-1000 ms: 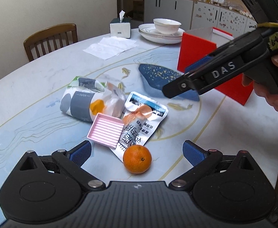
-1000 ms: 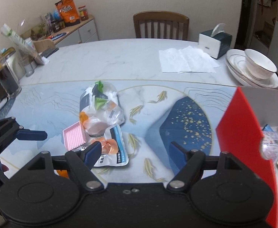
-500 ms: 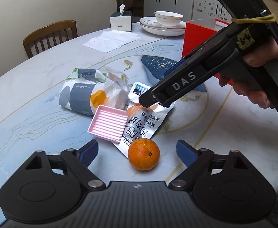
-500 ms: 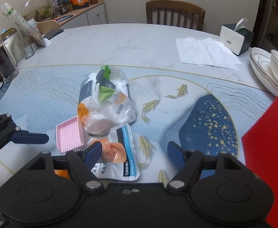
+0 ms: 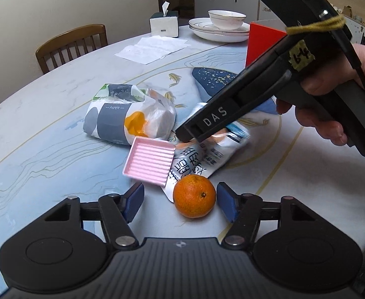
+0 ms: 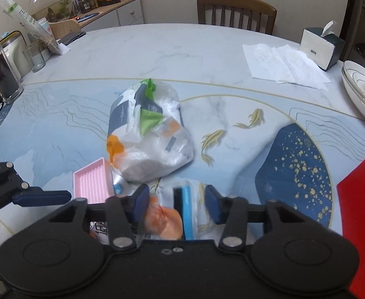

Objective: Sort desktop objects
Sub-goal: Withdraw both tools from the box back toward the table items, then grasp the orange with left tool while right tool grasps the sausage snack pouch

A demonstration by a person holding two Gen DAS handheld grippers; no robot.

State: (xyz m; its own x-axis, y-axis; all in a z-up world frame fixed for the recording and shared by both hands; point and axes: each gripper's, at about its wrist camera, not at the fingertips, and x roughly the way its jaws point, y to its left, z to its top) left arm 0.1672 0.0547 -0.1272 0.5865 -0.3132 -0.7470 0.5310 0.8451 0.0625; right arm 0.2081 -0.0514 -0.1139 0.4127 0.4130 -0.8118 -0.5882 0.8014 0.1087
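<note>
- Two grippers work over the tabletop [image 5: 57, 114].
- Left gripper [image 5: 180, 203]: fingers spread wide, holding nothing; an orange [image 5: 194, 195] sits on the tabletop between them, nearer the right finger.
- Right gripper [image 6: 177, 203]: fingers partly open astride a snack packet [image 6: 167, 218], lying beside a pink tray [image 6: 92, 183]; contact unclear.

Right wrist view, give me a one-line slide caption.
Right gripper straddles the snack packet, fingers open, beside the pink tray.
</note>
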